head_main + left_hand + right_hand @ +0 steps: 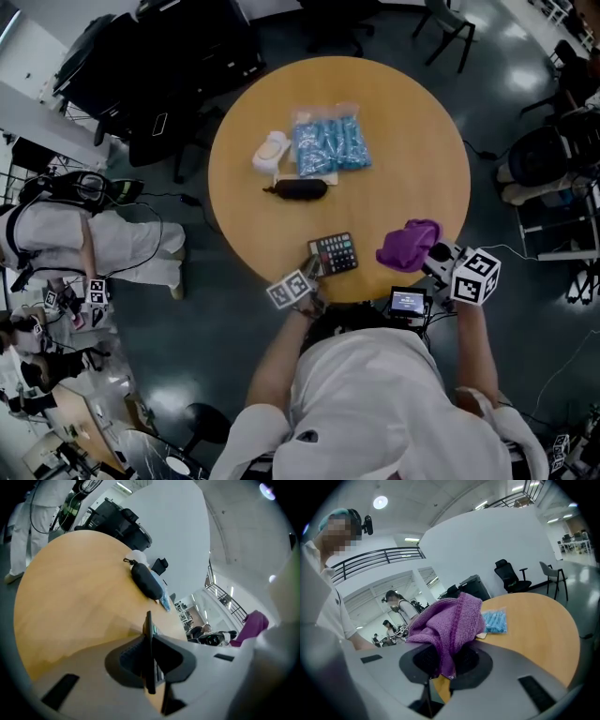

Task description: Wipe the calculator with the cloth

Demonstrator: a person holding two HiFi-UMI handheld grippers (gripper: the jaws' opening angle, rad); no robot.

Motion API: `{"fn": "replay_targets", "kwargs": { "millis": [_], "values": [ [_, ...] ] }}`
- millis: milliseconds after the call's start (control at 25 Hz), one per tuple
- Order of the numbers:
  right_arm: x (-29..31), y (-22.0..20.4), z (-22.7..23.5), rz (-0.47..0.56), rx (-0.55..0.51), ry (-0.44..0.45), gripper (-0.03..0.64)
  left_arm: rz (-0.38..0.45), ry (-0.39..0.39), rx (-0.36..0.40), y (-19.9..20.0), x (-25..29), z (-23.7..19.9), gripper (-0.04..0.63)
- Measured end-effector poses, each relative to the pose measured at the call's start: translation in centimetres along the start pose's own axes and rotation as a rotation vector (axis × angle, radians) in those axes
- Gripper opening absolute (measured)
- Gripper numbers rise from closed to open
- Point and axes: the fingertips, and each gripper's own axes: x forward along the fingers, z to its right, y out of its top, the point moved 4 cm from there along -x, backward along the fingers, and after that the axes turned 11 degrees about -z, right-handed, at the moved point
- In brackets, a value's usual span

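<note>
The black calculator [334,253] lies near the front edge of the round wooden table [412,141]. My left gripper [312,274] is shut on the calculator's near left edge. In the left gripper view the calculator [149,644] shows edge-on between the jaws of my left gripper [150,660]. The purple cloth [409,244] hangs bunched from my right gripper [433,255], just right of the calculator. In the right gripper view the cloth [450,625] is pinched between the jaws of the gripper [445,663] and spills over them.
Farther back on the table lie a black pouch [298,188], a bag of blue items [330,142] and a white object [271,151]. A person in white [84,246] crouches on the floor at left. Chairs [450,28] and dark bags [159,66] ring the table.
</note>
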Motion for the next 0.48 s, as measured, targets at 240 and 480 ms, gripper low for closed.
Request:
{"fn": "replay_targets", "kwargs": {
  "millis": [240,480],
  "values": [
    [0.04,-0.07,0.05,-0.006,0.006,0.001,0.063,-0.014,0.032,-0.018,-0.41,0.19,-1.13,0.049],
    [0.14,-0.21,0.09,0.001,0.013,0.0,0.062,-0.052,0.06,-0.021,-0.06,0.18,-0.99,0.052]
  ]
}}
